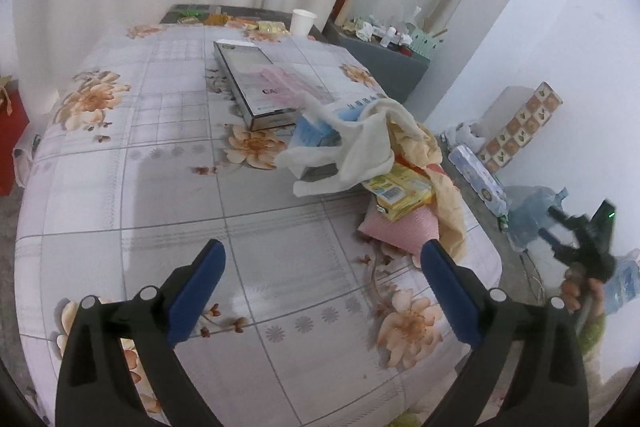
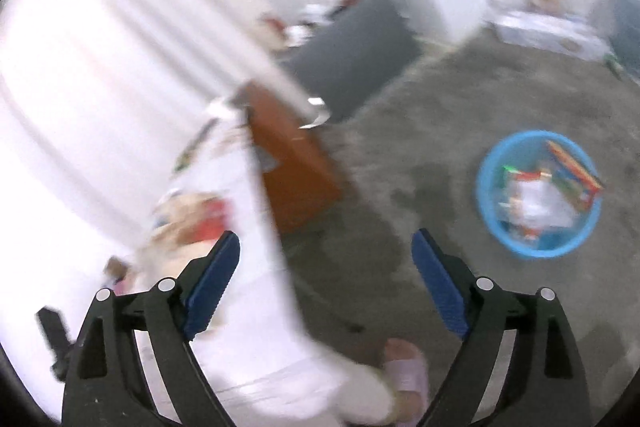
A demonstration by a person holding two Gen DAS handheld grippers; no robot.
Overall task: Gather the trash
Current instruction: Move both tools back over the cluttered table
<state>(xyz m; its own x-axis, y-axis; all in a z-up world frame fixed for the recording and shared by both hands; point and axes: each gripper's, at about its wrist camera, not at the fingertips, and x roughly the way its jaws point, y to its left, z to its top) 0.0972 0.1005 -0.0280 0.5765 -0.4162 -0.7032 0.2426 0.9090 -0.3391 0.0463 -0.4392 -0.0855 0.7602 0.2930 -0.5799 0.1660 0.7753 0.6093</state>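
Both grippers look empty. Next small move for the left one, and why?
Probably ease the left gripper forward and right to the yellow box: its jaws stand open and empty, and the clutter pile is the nearest trash. The blue basin already holds some.

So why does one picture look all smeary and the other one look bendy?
In the right wrist view, everything is streaked by motion blur: the blue basin on the floor is soft, and only the open right gripper stays sharp. In the left wrist view, the image is crisp, but the fisheye lens bulges the flowered tablecloth and darkens the corners; the open left gripper casts little shadow.
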